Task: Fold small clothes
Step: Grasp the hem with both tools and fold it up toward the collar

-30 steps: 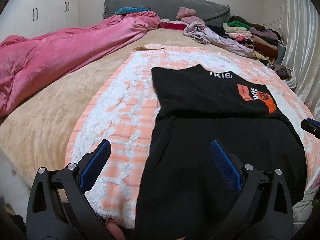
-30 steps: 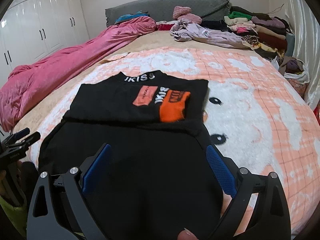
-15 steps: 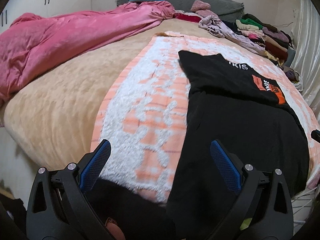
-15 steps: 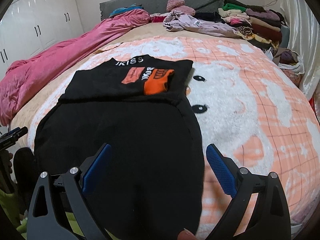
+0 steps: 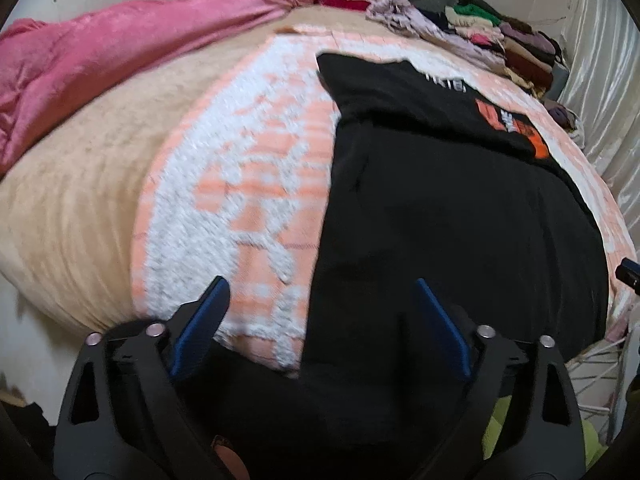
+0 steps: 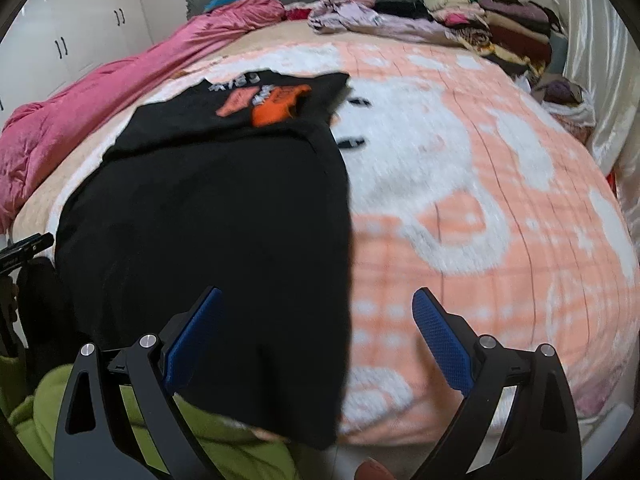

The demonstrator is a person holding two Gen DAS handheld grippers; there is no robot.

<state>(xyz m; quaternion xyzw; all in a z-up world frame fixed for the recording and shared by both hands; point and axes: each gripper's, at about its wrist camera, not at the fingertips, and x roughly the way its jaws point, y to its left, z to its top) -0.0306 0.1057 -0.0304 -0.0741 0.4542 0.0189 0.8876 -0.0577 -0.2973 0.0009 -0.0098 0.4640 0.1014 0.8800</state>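
A black garment with an orange print (image 5: 448,208) (image 6: 208,216) lies spread on the orange and white blanket (image 5: 240,184) (image 6: 460,200), its top part folded down and its lower end hanging over the bed's near edge. My left gripper (image 5: 320,292) hovers over the garment's lower left edge. Its jaws are closing and the pads touch no cloth. My right gripper (image 6: 316,300) stands open over the garment's lower right edge, nothing pressed between its blue pads. The other gripper's tip shows at the picture's edge in each view (image 5: 628,270) (image 6: 24,246).
A pink quilt (image 5: 120,56) lies along the left of the bed. Stacked and loose clothes (image 6: 492,20) sit at the headboard and far right. A green cloth (image 6: 224,440) is below the bed's edge. White cupboards (image 6: 80,32) stand at the left, a curtain (image 5: 600,60) at the right.
Both grippers have drawn back and down to the near edge of the bed, left one to the garment's left edge, right one to its right edge. The left jaws have narrowed a little.
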